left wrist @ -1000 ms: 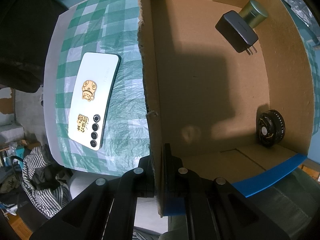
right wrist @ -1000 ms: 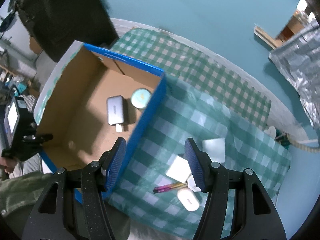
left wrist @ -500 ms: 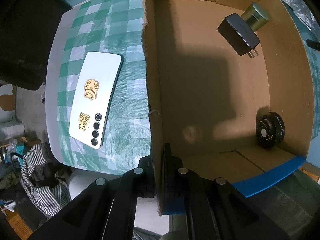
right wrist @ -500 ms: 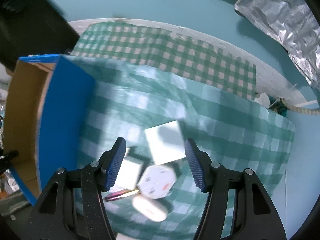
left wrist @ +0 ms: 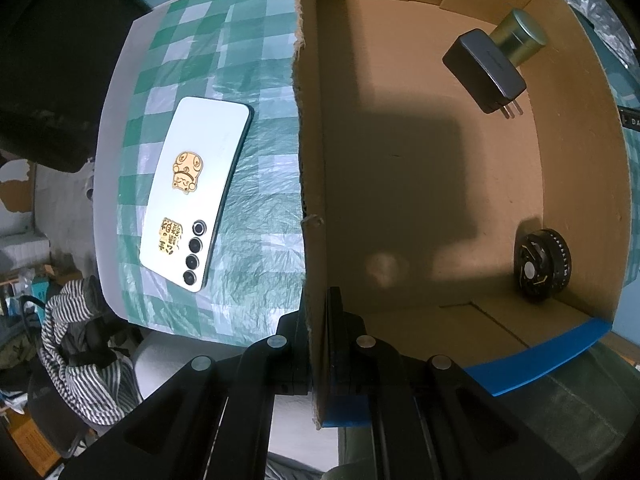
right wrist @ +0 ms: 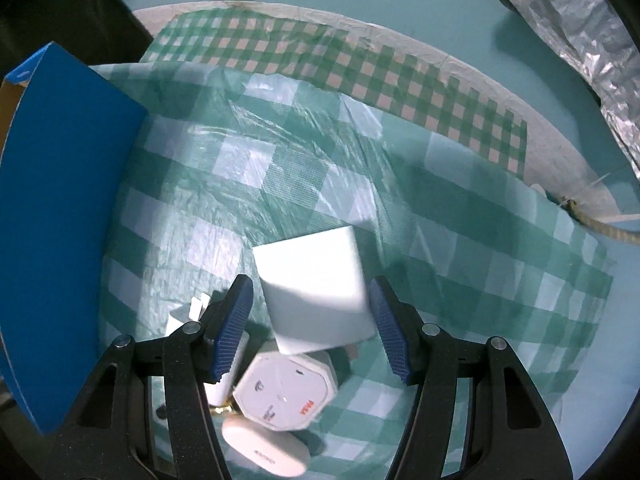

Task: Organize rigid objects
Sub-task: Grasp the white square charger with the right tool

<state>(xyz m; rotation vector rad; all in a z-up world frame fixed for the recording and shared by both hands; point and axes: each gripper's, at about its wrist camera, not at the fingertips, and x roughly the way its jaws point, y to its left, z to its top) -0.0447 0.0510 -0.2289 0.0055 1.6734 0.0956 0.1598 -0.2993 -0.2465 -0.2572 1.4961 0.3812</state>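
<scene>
My left gripper (left wrist: 318,316) is shut on the near wall of the cardboard box (left wrist: 310,184). Inside the box lie a dark charger (left wrist: 484,70), a gold tin (left wrist: 520,38) and a black round dial (left wrist: 542,264). A white phone (left wrist: 196,188) with gold stickers lies on the cloth left of the box. My right gripper (right wrist: 312,328) is open, low over a white square box (right wrist: 314,288) that sits between its blue pads. A white octagonal device (right wrist: 286,394), a white oval case (right wrist: 266,452) and a white adapter (right wrist: 188,316) lie close below it.
A green checked tablecloth (right wrist: 460,280) covers the table. The blue outer box wall (right wrist: 60,208) stands at the left of the right wrist view. Foil wrap (right wrist: 568,36) lies at the far right. Striped clothing (left wrist: 80,356) lies below the table edge.
My right gripper has swung away from the box and dropped toward the white objects; the white square box now lies between its fingers. The left gripper has stayed on the box wall.
</scene>
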